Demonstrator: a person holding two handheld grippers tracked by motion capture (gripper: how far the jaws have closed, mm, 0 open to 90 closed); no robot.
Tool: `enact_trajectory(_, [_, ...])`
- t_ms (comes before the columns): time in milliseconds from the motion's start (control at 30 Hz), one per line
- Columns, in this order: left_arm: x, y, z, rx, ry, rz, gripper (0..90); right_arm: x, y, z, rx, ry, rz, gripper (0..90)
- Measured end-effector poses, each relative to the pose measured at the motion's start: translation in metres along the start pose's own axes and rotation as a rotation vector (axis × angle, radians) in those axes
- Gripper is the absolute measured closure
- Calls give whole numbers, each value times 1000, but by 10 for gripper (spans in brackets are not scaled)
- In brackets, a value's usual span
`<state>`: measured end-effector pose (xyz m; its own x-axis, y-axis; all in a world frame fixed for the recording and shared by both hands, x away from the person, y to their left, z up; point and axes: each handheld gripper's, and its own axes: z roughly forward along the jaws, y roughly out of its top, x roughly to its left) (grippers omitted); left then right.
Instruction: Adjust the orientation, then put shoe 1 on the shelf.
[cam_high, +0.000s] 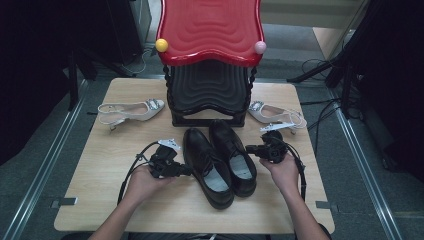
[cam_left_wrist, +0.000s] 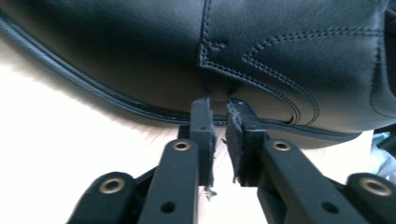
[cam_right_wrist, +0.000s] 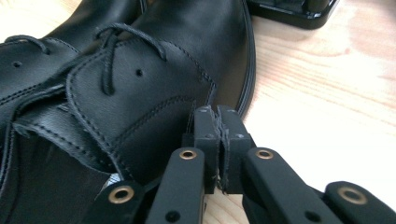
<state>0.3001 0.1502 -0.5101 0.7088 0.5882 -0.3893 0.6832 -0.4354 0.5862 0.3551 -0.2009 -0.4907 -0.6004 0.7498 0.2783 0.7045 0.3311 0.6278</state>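
Two black leather lace-up shoes lie side by side mid-table, the left shoe (cam_high: 207, 167) and the right shoe (cam_high: 234, 155), toes toward the rack. My left gripper (cam_high: 187, 171) points at the left shoe's outer side. In the left gripper view its jaws (cam_left_wrist: 218, 105) stand a narrow gap apart, tips against the shoe's side (cam_left_wrist: 140, 51), with nothing between the pads. My right gripper (cam_high: 248, 148) points at the right shoe from the other side. In the right gripper view it (cam_right_wrist: 217, 112) is shut, pads together and empty, tips beside that shoe's laced upper (cam_right_wrist: 154, 79).
A shoe rack stands at the table's far side, with a red top shelf (cam_high: 210, 30) and a black lower shelf (cam_high: 210, 90). One pale slingback heel (cam_high: 130, 111) lies left of it, another (cam_high: 277, 116) to its right. Bare wooden table (cam_high: 125, 200) stretches in front.
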Motion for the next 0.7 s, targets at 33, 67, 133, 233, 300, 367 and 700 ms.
enact_trajectory(33, [0,0,-3,-1,0,-1,791,1,1,-1,-1,-1,-2,879])
enact_trajectory(67, [1,0,-5,2,-1,-4,766,1,1,-3,-8,2,-9,871])
enact_trajectory(133, [3,-1,-8,4,-1,-13,724,2,1,-7,-19,13,-2,862])
enact_trajectory(233, [5,-1,-12,4,7,-21,678,4,2,-12,-30,28,4,854])
enact_trajectory(300, [7,-2,-16,1,8,-24,652,6,3,-15,-33,35,3,843])
enact_trajectory(367, [8,-3,-19,-6,16,-32,619,7,4,-18,-36,41,2,832])
enact_trajectory(700, [14,-3,-33,-28,57,-28,495,22,4,-39,-50,93,-11,793])
